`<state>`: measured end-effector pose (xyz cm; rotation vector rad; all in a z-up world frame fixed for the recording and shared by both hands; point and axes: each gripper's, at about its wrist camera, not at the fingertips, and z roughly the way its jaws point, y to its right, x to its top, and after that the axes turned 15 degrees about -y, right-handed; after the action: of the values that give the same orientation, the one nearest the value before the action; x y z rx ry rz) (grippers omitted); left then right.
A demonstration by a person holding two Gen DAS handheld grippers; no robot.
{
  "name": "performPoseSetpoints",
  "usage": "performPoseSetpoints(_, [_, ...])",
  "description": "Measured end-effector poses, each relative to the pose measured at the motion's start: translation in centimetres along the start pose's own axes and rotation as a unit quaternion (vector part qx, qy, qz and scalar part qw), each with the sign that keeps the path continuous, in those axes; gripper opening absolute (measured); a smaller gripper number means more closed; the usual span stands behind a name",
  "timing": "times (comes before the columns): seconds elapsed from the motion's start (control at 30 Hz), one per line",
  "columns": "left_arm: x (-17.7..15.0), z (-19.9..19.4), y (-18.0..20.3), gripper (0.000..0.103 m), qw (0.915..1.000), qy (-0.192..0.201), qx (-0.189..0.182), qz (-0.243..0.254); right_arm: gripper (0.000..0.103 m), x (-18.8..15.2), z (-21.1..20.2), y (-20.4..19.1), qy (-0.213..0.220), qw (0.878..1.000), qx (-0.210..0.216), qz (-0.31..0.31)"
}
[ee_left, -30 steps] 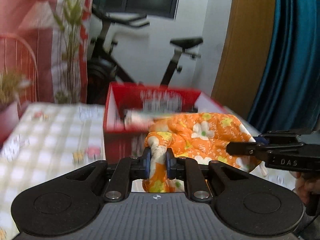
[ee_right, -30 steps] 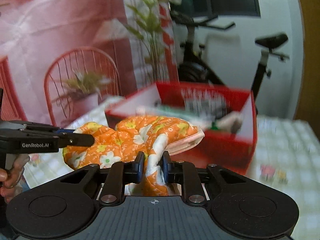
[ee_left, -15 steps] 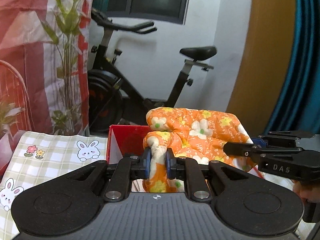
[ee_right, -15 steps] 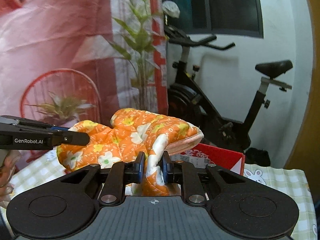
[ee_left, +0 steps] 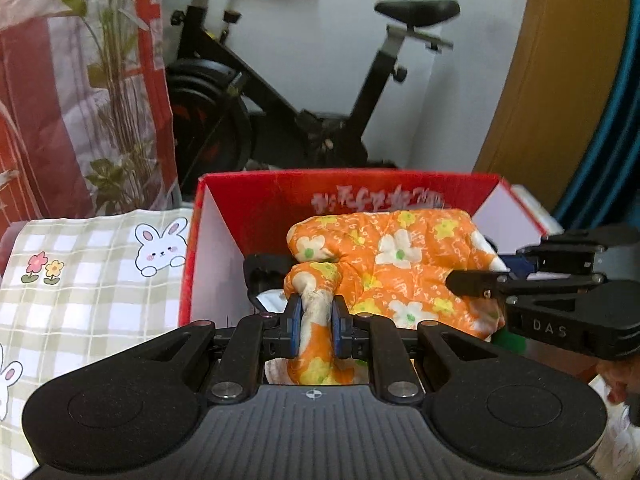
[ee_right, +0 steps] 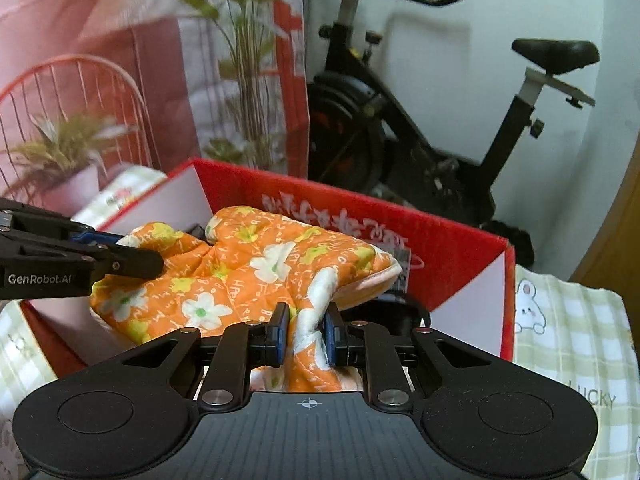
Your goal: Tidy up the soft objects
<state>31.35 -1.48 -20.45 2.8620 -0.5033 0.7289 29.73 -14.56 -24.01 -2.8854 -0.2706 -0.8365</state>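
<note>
Both grippers' jaws clamp the orange floral mitt [ee_left: 384,264], stretched crosswise over the red box [ee_left: 256,196], cuff seemingly rightward

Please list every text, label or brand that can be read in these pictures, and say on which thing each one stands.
"DAS": on the right gripper.
"GenRobot.AI": on the left gripper.
"LUCKY": on the checked tablecloth.
White characters on the red box: too blurred to read.
</note>
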Motion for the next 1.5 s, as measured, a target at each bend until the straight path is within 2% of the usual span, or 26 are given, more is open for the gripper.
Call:
performPoseSetpoints(0.2, [0.4,1.0,-0.4,0.016,0.9993,-0.035,0.002,0.012,0.017,0.9,1.6,-0.8,-0.057,0.998,-0.005,-0.014])
performPoseSetpoints(0.33, [0.3,1.3,-0.3,0.016,0.9990,-0.042,0.005,0.017,0.017,1.1,1.9,-1.0,-0.072,0.997,-0.008,-0.016])
performPoseSetpoints(0.67, [0.2,1.6,-0.1,0.017,0.9990,-0.042,0.006,0.015,0.017,1.3,2.3,-1.4,-0.092,0.995,-0.023,-0.033])
performPoseSetpoints(0.77, [0.2,1.4,0.0,0.019,0.9992,-0.036,0.011,0.013,0.020,1.0,2.0,-1.3,-0.077,0.996,-0.031,-0.034])
performPoseSetpoints(0.9, [0.0,0.2,-0.3,0.031,0.9997,-0.021,0.008,0.006,0.033,0.1,0.0,-0.5,-0.022,0.999,-0.037,0.001])
performPoseSetpoints(0.97, [-0.2,-0.7,-0.2,0.046,0.9999,-0.005,0.009,0.005,0.043,-0.4,-1.0,-0.4,-0.002,0.999,-0.040,0.011])
performPoseSetpoints(1.03, [-0.6,-2.1,-0.1,0.068,0.9996,0.019,0.020,0.008,0.053,-1.0,-2.1,-0.3,0.016,0.999,-0.045,0.015])
performPoseSetpoints(1.07, [-0.8,-2.9,0.0,0.072,0.9992,0.030,0.025,0.009,0.060,-1.1,-2.7,-0.2,0.025,0.998,-0.048,0.017])
performPoseSetpoints(1.1, [-0.9,-3.6,0.1,0.082,0.9989,0.039,0.027,0.008,0.064,-1.3,-3.4,-0.1,0.036,0.998,-0.049,0.021])
performPoseSetpoints(1.13, [-1.0,-4.4,0.1,0.093,0.9984,0.049,0.029,0.006,0.074,-1.6,-4.3,0.0,0.050,0.997,-0.050,0.027])
performPoseSetpoints(1.17, [-1.2,-5.2,0.1,0.098,0.9978,0.059,0.031,0.005,0.087,-1.7,-5.1,0.1,0.061,0.996,-0.048,0.032])
performPoseSetpoints(1.2, [-1.3,-6.1,0.2,0.103,0.9970,0.070,0.034,0.003,0.092,-1.9,-5.9,0.1,0.071,0.996,-0.046,0.035])
performPoseSetpoints(1.27, [-1.9,-8.0,0.4,0.103,0.9947,0.093,0.043,-0.001,0.102,-2.2,-7.6,0.2,0.088,0.994,-0.044,0.038])
performPoseSetpoints(1.5, [-3.1,-13.2,1.5,0.103,0.9888,0.127,0.076,-0.016,0.103,-3.4,-13.6,-0.5,0.134,0.989,-0.033,0.059])
